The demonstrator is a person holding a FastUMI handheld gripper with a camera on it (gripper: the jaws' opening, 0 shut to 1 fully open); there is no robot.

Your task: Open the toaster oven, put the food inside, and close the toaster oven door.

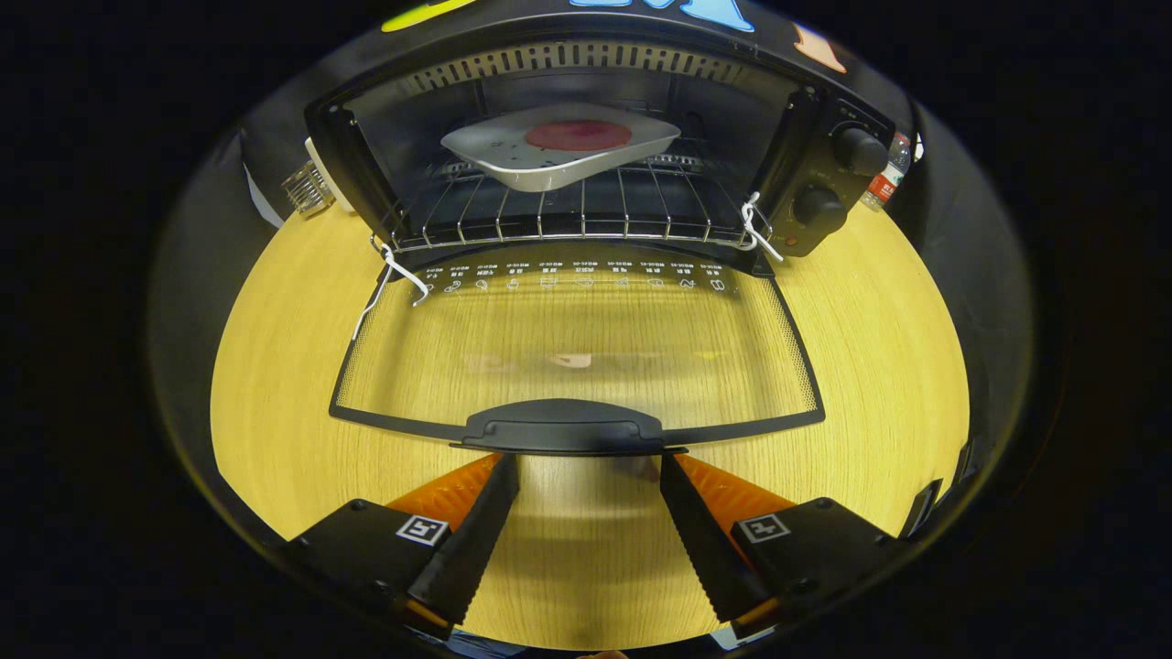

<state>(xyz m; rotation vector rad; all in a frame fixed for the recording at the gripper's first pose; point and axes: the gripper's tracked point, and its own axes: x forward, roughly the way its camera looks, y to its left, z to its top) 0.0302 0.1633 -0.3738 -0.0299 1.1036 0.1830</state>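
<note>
My tool [586, 458] is spread wide and holds nothing, its tips just under the door handle [563, 427] to lift it. The plate of food [560, 144] sits on the rack [577, 215] inside the toaster oven [824, 165], so only closing remains.

My jaws stand spread just short of the door handle [562, 428], bare bench [586, 558] between them. The lowered glass door [577, 339] lies ahead. Beyond it, the plate [558, 146] fills the wire rack's [568, 215] middle.
</note>
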